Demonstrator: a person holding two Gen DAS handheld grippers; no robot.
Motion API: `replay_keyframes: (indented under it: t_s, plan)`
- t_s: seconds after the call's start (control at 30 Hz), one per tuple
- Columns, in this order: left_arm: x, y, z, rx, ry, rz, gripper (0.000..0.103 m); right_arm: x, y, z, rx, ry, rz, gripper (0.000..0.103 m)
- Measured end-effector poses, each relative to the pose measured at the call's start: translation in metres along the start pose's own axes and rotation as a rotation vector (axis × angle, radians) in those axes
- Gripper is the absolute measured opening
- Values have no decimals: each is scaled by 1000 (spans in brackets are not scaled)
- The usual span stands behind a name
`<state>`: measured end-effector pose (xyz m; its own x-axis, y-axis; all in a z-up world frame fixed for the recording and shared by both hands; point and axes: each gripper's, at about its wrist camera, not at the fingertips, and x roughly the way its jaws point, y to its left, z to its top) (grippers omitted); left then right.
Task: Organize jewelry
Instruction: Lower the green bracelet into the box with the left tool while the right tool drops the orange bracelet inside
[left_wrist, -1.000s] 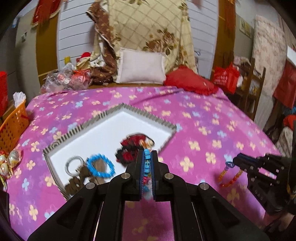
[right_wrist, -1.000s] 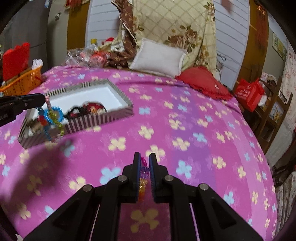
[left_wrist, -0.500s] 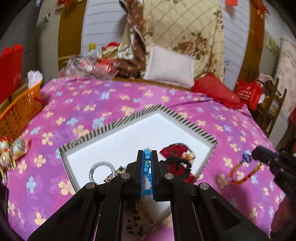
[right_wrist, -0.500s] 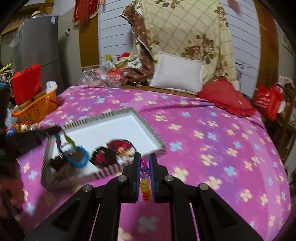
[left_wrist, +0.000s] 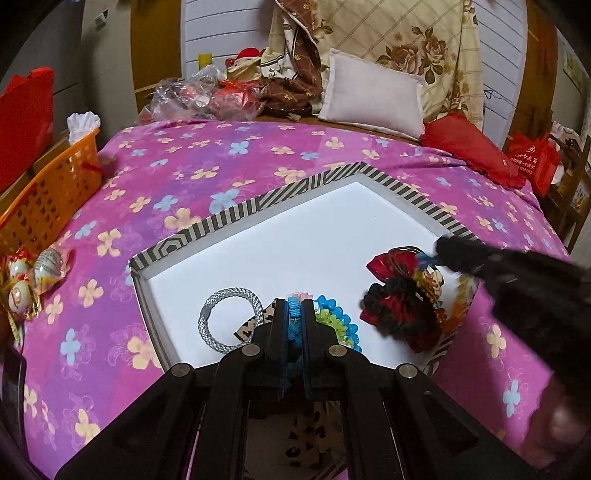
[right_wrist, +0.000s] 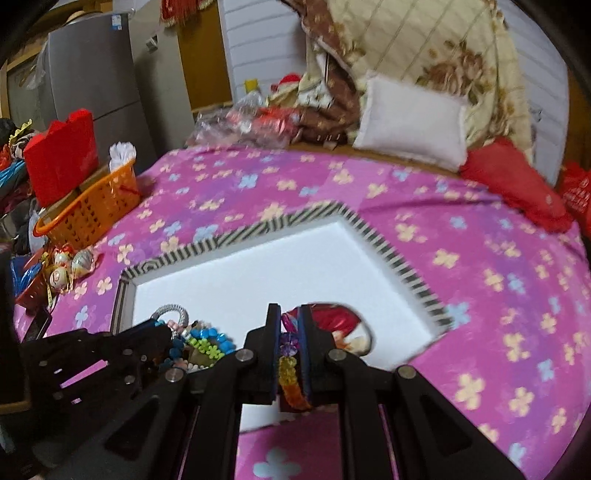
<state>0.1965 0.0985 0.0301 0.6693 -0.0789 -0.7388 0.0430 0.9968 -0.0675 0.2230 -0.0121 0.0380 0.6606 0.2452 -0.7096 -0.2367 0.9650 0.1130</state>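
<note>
The left tool (left_wrist: 294, 314) pinches a blue band (left_wrist: 293, 308) over the box (left_wrist: 236, 218). The right tool (right_wrist: 289, 325) pinches a bead string (right_wrist: 288, 369) (orange and yellow).

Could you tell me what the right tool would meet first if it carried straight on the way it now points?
Probably the red hair bow in the striped box, just past the right tool; depth is uncertain.

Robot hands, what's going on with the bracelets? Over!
Left gripper shut on blue bracelet, over the box. Right gripper shut on orange bead bracelet, also over the box. Nothing blocking.
</note>
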Motion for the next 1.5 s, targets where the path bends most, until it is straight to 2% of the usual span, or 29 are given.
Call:
replay_keyframes:
  t_s: [0.2, 0.53, 0.6, 0.67, 0.77, 0.8, 0.9, 0.93, 1.17, 1.33, 1.5]
  plan:
    - [5, -3, -1, 13, 20, 3, 10, 37, -19, -13, 36, 102, -36, 9]
    - [9, -7, -2, 28, 27, 14, 10, 39, -36, -19, 50, 109, -55, 9]
    - [9, -7, -2, 27, 26, 13, 10, 40, -39, -20, 58, 114, -54, 14]
    - [10, -7, -2, 31, 31, 12, 10, 40, -42, -20, 74, 112, -44, 27]
    - [13, -7, -3, 40, 36, 18, 10, 37, -43, -21, 73, 106, -38, 32]
    - [14, -7, -3, 41, 40, 22, 12, 36, -44, -21, 74, 102, -39, 32]
    - [18, -2, -4, 22, 59, 18, 32, 31, -48, -20, 86, 84, -48, 34]
    - [19, 1, -4, 9, 65, 17, 35, 30, -50, -20, 90, 79, -54, 35]
    - [18, 15, -2, -47, 65, 21, 38, 21, -63, -23, 102, 68, -80, 37]
    - [15, 24, 0, -90, 51, 14, 38, 17, -66, -25, 100, 65, -59, 37]
    - [15, 19, 1, -72, 44, 15, 38, 14, -65, -28, 81, 63, -51, 37]
